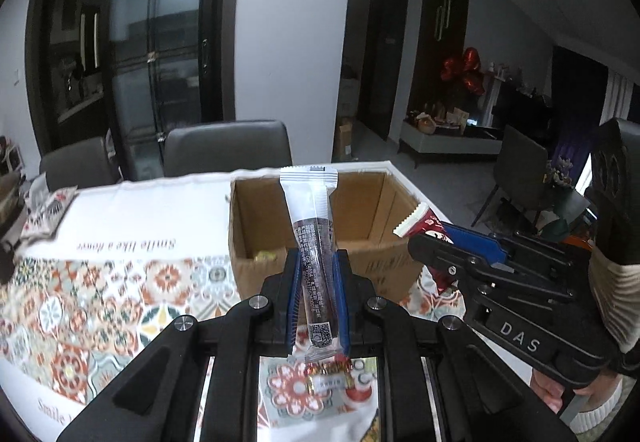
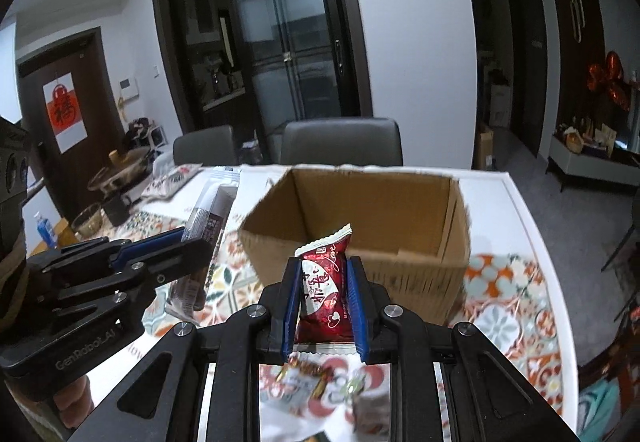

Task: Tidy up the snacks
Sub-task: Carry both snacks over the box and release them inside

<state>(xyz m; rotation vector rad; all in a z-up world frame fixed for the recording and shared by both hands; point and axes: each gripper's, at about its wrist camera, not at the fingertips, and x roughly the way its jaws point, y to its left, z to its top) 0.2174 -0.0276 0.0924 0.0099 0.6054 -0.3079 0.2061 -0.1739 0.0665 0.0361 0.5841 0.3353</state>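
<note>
While both grippers carry a snack above the table, the sorting looks only partly done.
Left gripper [image 1: 318, 294]: pads clamped on a long clear-and-white stick packet [image 1: 314, 242], held upright in front of the box.
Right gripper [image 2: 323, 294]: jaws closed tight on a red candy pouch [image 2: 326, 282] — also just short of the box.
Cardboard box [image 2: 424, 262]: open-topped, on the patterned tablecloth [image 1: 100, 294]; a small yellowish item [image 1: 266, 255] lies inside at its near corner, otherwise it looks almost bare.
Left to do: by my reading, drop both held snacks in — then collect the loose wrapped sweets [image 2: 308, 368] lying below the grippers.
</note>
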